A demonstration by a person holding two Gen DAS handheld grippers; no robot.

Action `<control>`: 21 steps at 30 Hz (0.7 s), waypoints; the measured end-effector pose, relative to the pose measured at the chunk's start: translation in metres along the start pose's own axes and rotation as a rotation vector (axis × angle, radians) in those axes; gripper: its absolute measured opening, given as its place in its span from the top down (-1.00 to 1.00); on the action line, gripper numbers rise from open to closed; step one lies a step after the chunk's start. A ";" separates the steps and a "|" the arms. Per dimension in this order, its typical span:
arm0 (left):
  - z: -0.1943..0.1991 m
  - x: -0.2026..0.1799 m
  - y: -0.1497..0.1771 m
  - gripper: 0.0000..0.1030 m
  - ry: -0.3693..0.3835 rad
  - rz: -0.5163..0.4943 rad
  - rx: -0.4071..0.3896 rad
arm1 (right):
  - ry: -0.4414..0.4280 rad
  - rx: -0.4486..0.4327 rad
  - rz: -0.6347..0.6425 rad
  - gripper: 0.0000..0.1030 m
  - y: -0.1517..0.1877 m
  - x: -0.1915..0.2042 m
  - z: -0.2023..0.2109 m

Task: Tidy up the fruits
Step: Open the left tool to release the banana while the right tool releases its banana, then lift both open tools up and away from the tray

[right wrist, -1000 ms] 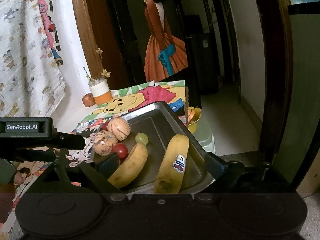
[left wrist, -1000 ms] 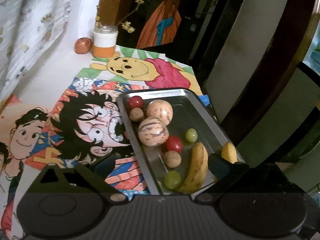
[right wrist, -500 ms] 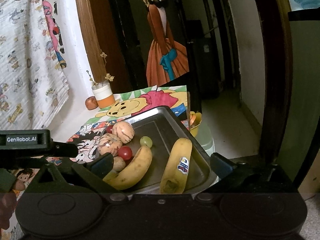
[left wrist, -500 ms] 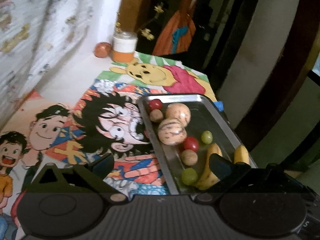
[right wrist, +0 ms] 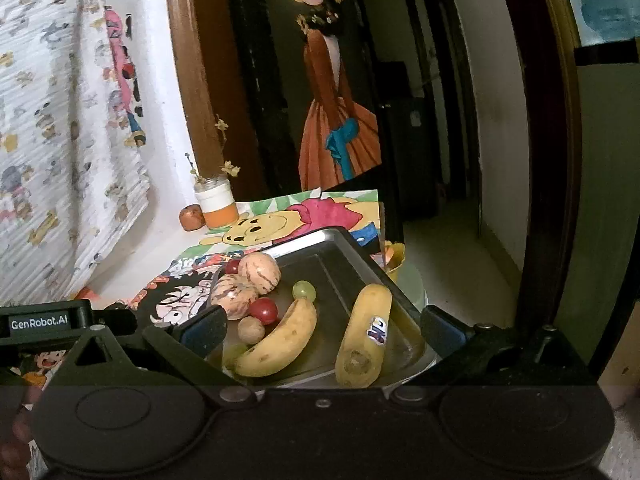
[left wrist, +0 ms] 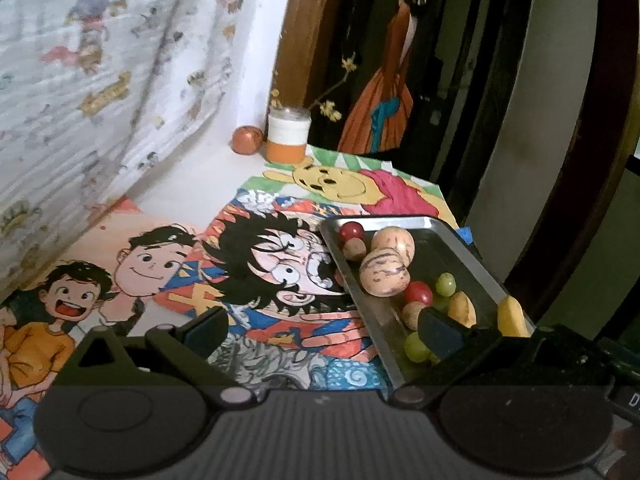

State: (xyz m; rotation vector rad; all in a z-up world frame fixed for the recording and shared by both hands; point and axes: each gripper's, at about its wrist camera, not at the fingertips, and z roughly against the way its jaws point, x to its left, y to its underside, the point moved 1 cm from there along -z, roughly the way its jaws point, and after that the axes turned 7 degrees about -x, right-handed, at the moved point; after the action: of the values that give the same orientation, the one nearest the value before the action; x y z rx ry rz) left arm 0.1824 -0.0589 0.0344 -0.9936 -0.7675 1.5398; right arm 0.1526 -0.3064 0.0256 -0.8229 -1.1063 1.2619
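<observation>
Our right gripper point(right wrist: 324, 330) has just been opening and its jaws now stand wide with nothing pressed between them, hovering over the near end of the metal tray point(right wrist: 340, 240); our left gripper point(left wrist: 320, 330) is spread wide too, empty, above the cartoon drawings point(left wrist: 276, 280). In the tray lie two bananas point(right wrist: 280, 344), two striped melons point(right wrist: 234, 294), red point(right wrist: 264, 310) and green grapes point(right wrist: 304, 291), and what may be a walnut point(right wrist: 251, 330), though we see it dimly.
</observation>
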 end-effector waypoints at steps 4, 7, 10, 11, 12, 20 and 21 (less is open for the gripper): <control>0.011 0.006 0.008 -0.99 -0.002 0.002 -0.040 | 0.003 -0.034 -0.003 -0.99 0.003 0.004 0.010; 0.019 0.008 0.013 -0.99 0.001 -0.011 -0.060 | 0.004 -0.059 0.010 -0.99 0.005 0.007 0.017; 0.024 0.010 0.016 -0.99 0.005 -0.015 -0.064 | 0.000 -0.072 0.014 -0.99 0.005 0.010 0.023; 0.025 0.010 0.017 -0.99 0.006 -0.014 -0.063 | 0.000 -0.071 0.017 -0.99 0.006 0.010 0.024; 0.026 0.011 0.017 -0.99 0.006 -0.009 -0.065 | -0.001 -0.069 0.020 -0.99 0.006 0.010 0.024; 0.034 0.016 0.027 -0.99 0.012 -0.007 -0.076 | 0.000 -0.066 0.034 -0.99 0.010 0.012 0.028; 0.035 0.016 0.029 -0.99 0.013 -0.012 -0.070 | 0.004 -0.067 0.033 -0.99 0.012 0.012 0.030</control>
State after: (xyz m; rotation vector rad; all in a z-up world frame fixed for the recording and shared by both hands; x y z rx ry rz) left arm 0.1376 -0.0474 0.0213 -1.0473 -0.8217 1.5034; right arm 0.1197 -0.2957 0.0254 -0.8973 -1.1411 1.2559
